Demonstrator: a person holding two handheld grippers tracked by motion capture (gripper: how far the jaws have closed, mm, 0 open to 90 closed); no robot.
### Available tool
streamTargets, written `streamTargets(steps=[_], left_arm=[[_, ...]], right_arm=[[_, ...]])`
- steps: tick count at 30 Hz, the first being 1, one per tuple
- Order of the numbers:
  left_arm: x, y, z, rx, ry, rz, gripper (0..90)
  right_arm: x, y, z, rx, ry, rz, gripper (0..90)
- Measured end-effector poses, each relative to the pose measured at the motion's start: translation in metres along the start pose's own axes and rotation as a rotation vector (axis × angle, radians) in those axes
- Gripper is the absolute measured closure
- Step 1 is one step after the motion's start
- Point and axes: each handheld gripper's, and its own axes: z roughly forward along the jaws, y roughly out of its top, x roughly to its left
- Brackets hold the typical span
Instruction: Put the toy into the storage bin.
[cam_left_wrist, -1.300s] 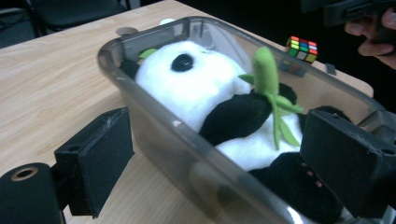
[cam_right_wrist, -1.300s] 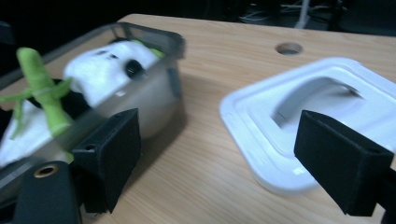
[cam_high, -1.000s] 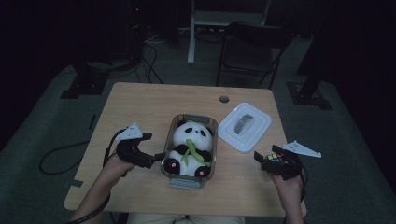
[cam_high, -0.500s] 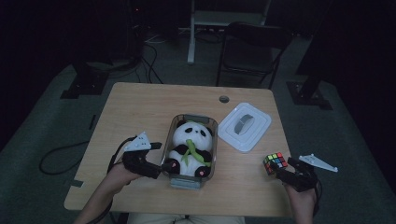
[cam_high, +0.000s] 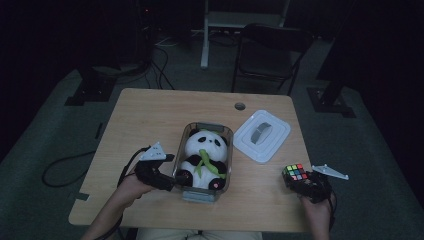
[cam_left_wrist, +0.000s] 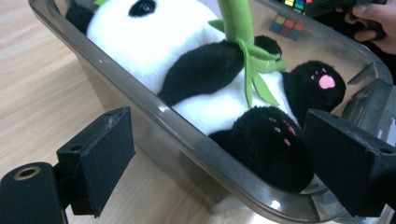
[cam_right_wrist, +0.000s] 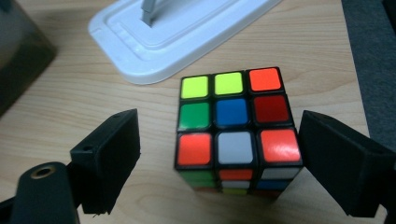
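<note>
— So where is the left hand-held gripper (cam_left_wrist: 219, 163) right now?
— Down at the near left corner of the clear bin (cam_left_wrist: 187, 135), its jaws straddling the bin's wall: one pad outside over the tabletop (cam_high: 150, 115), the other inside by the panda's foot. The jaws have just been closing a little, yet neither pad presses on the wall, so the grip is released

— And the toy?
— A plush panda (cam_high: 202, 157) lies on its back inside the bin, a green bamboo sprig (cam_left_wrist: 243, 51) across its chest, in the middle of the tabletop

— What about the right hand-held gripper (cam_right_wrist: 219, 158)?
— It is low at the right front edge, jaws spread, with the puzzle cube (cam_right_wrist: 236, 126) sitting between them on the wood. One pad is just beside the cube's side, perhaps brushing it; the other stands clearly apart, so the cube is not clamped

— Anything else nearby?
— A white lid (cam_high: 262, 135) with a grey handle lies flat just beyond the cube, to the right of the bin and apart from it
</note>
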Motion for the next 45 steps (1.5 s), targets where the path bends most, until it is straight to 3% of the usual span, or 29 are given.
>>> streamTargets(steps=[8,12,15,21,24,28,34,37,42,45], left_arm=[[0.006,0.0,0.007,0.029,0.01,-0.044,11.1],[0.01,-0.002,0.012,0.052,0.035,-0.06,11.1],[0.011,-0.003,0.015,0.071,0.079,-0.057,11.1],[0.007,-0.001,0.018,0.093,0.103,-0.031,11.2],[0.009,-0.001,0.021,0.101,0.099,-0.047,11.1],[0.008,0.0,0.022,0.099,0.099,-0.045,11.1],[0.008,0.001,0.019,0.066,0.051,-0.046,11.0],[0.009,0.0,0.017,0.046,0.029,-0.054,9.4],[0.007,0.001,0.012,0.018,0.007,-0.037,7.7],[0.006,0.005,0.005,-0.005,0.017,-0.035,4.6]], right_arm=[[0.002,0.001,0.009,0.036,-0.021,-0.015,16.6],[0.001,-0.001,0.012,0.047,-0.023,-0.007,18.7],[0.0,-0.001,0.013,0.05,-0.02,-0.004,18.8],[0.001,0.002,0.018,0.062,-0.029,-0.012,18.9],[0.001,0.001,0.022,0.072,-0.035,-0.011,19.8],[-0.001,0.0,0.022,0.061,-0.054,-0.006,30.0],[0.001,0.005,0.019,0.066,-0.072,-0.04,33.7],[0.0,0.009,0.017,0.068,-0.046,-0.025,33.7],[0.006,0.009,0.018,0.1,-0.048,-0.055,33.8],[0.011,0.012,0.016,0.103,-0.04,-0.071,33.8]])
